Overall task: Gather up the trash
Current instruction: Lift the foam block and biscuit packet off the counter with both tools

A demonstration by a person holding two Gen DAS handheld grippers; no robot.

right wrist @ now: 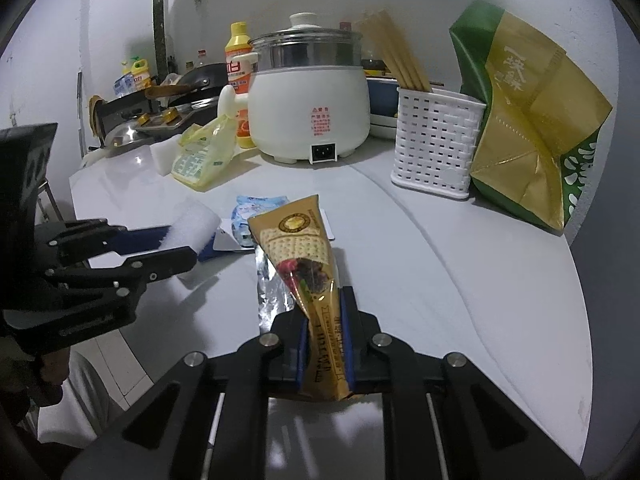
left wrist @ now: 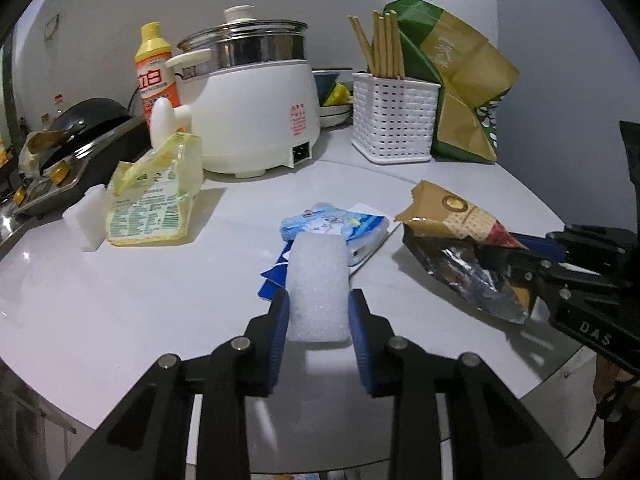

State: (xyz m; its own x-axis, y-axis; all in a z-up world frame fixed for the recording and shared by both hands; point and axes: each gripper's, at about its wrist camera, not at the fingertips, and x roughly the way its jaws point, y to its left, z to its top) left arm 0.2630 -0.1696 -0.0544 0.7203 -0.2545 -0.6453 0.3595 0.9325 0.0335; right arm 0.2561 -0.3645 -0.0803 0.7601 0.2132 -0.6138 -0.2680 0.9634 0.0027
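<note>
The picking-up step of the trash job is being done, and both hands are already busy.

On the left, a white foam block [left wrist: 318, 284] is being pinched by the jaws of the left gripper [left wrist: 319, 312]. The blue pads are pressed against its two sides, and the block is sticking out toward twelve o'clock. It looks lifted a little off the white surface [left wrist: 120, 300].

Just past the block, at twelve o'clock, a blue tissue pack [left wrist: 336, 226] is lying flat on some blue and white cards. At ten o'clock, a crumpled yellow bag [left wrist: 152, 200] is slumped beside another white foam piece [left wrist: 90, 220]. These bits of trash are not yet being picked up.

On the right, a gold cracker wrapper [right wrist: 304, 264] is being squeezed by the nearly closed jaws of the right gripper [right wrist: 325, 340]. Its torn, foil-lined end is pointing to twelve o'clock, out over the surface.

No trash bin is being shown in either view, so where the trash goes cannot be told. Next, both pieces are probably to be carried to a bin and let go. A firm squeeze is called for, since the foam is soft and the wrapper is thin and slippery.
</note>
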